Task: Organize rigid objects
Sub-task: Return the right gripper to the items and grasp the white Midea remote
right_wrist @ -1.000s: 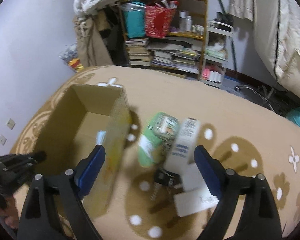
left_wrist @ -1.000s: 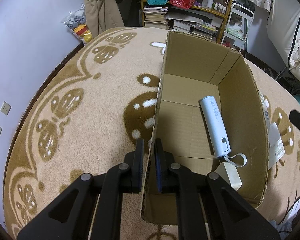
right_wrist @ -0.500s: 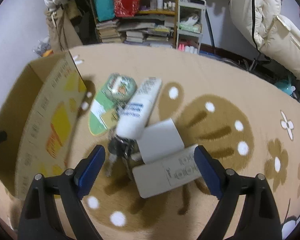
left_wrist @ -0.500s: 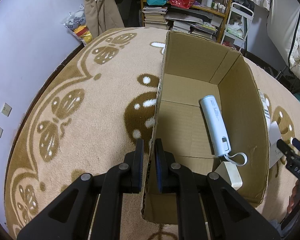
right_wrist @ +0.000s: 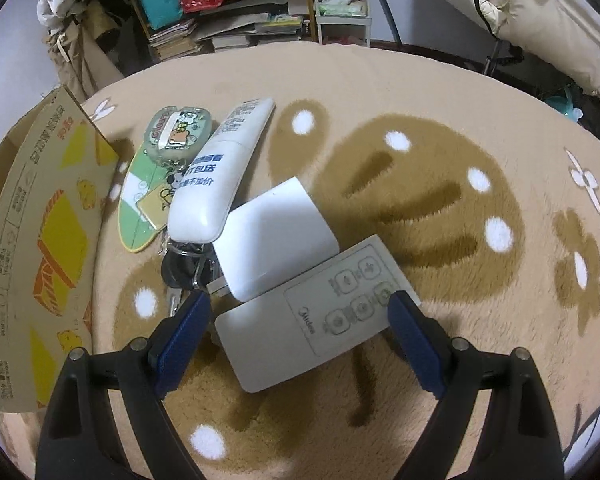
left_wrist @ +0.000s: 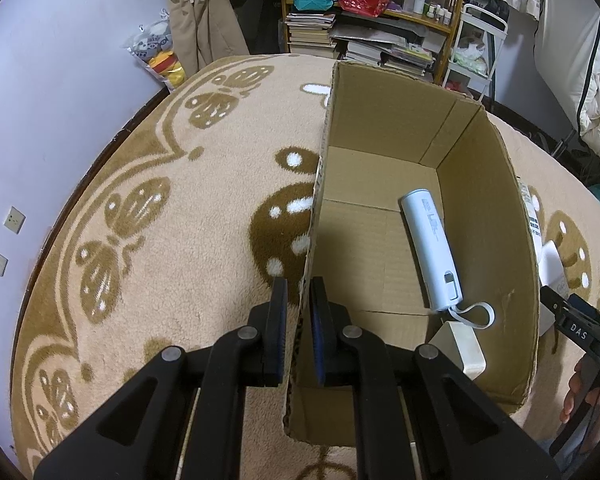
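My left gripper (left_wrist: 299, 294) is shut on the left wall of an open cardboard box (left_wrist: 384, 128) on the rug. Inside the box lie a white cylindrical device with a strap (left_wrist: 432, 252) and a small white block (left_wrist: 466, 344). My right gripper (right_wrist: 296, 304) is open and low over a flat white remote (right_wrist: 320, 316), one finger on each side of it. Beside the remote lie a white rectangular block (right_wrist: 276, 236), a white tube with blue print (right_wrist: 220, 172), a bunch of keys (right_wrist: 184, 268) and a green cartoon case (right_wrist: 176, 132). The box (right_wrist: 40, 232) stands left of them.
A beige and brown patterned rug (right_wrist: 440, 184) covers the floor. Shelves with books and bags (left_wrist: 364, 12) stand behind the box, a purple wall (left_wrist: 40, 80) is at the left, and bedding (right_wrist: 540, 16) at the far right.
My right gripper has swung away from the box, moved forward and dropped down over the pile, so the remote now sits between its open fingers. The left gripper has held still on the box wall.
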{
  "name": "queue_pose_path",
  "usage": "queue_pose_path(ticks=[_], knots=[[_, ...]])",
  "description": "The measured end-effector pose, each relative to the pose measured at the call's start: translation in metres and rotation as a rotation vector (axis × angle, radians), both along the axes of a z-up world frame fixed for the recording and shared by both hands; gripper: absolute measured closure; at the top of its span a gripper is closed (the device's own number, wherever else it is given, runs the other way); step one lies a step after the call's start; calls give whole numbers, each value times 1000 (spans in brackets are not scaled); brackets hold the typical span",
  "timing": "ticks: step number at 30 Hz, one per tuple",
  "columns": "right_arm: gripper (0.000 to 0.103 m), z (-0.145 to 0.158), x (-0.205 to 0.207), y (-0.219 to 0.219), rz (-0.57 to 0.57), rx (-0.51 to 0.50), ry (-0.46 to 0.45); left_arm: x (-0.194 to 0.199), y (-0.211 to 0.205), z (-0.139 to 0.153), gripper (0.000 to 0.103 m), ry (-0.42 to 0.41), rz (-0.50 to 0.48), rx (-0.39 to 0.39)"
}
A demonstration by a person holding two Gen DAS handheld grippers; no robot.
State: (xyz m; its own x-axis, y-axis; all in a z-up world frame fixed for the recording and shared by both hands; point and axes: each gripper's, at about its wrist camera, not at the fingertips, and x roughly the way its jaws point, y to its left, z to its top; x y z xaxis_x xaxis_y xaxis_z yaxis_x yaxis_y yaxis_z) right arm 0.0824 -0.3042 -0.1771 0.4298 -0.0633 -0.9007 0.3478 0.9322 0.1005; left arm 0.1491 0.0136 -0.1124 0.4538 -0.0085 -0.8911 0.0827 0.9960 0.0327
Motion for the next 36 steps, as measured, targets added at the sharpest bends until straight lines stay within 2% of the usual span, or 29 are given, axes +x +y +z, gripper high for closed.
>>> queue_pose_path(ticks=[5,9,13,19,22,26,30,32,36], knots=[[8,-5,3,7,-8,-54,24,0,0,0,92,0,1,-1],[8,-7,3,14,-29,-142,54,-1,-1,1,92,1,0,1],[8,-10,-3,7,-85,-96,63,-2,0,3,92,2,1,-4],[5,-18,-10,-8,-179,48,57,-1,-1,2,92,0,-1,4],[5,-19,-5,-4,-176,35,64,-2,-2,2,92,0,-1,5],[3,-28,6,5,-153,-25,124,-2,-2,2,92,0,-1,4],[3,-29,4,13,-148,-55,116,-2,-2,2,92,1,-1,3],[7,-28,0,13,-140,-58,109,-2,-2,1,92,1,-1,4],[30,-25,-9,14,-138,-78,86,-2,-2,2,92,-2,-1,7]])
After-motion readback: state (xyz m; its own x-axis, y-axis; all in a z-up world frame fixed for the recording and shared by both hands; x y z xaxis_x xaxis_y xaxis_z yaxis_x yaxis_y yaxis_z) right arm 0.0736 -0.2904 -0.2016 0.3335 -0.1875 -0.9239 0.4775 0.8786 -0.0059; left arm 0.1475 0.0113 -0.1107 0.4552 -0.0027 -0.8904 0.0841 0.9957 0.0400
